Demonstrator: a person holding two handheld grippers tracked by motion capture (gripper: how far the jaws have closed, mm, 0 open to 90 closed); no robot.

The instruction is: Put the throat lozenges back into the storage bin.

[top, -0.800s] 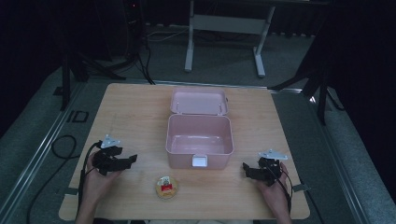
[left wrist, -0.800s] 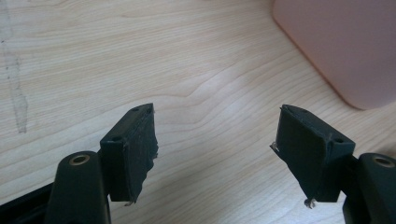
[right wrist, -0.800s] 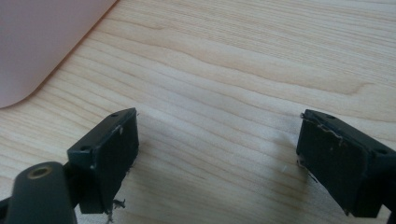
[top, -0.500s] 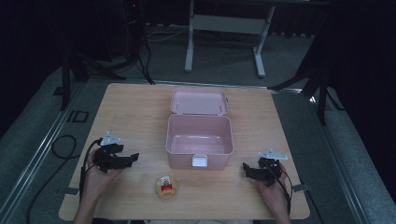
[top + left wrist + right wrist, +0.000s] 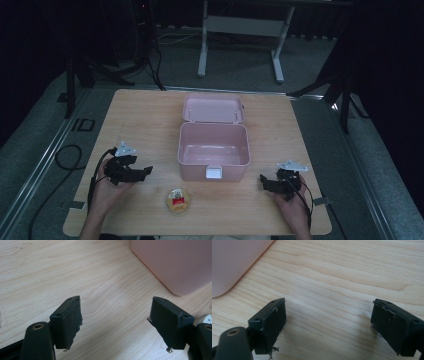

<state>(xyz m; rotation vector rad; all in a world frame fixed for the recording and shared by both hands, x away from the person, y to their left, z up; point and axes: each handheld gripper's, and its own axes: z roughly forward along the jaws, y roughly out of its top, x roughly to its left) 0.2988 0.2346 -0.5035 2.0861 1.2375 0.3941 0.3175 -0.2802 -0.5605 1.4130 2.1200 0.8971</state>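
The wooden table (image 5: 145,120) carries an open pink box (image 5: 214,150), lid tipped back, sitting between the two hand-held grippers and a little ahead of them. The left hand-held gripper (image 5: 143,172) and the right hand-held gripper (image 5: 263,180) both rest low over the table with jaws spread wide, holding nothing. A small round tin (image 5: 178,200) lies just to the right of the left hand-held gripper, nearer the person.

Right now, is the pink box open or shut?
Open: the pink box has its lid swung back flat behind it, and its inside looks empty.
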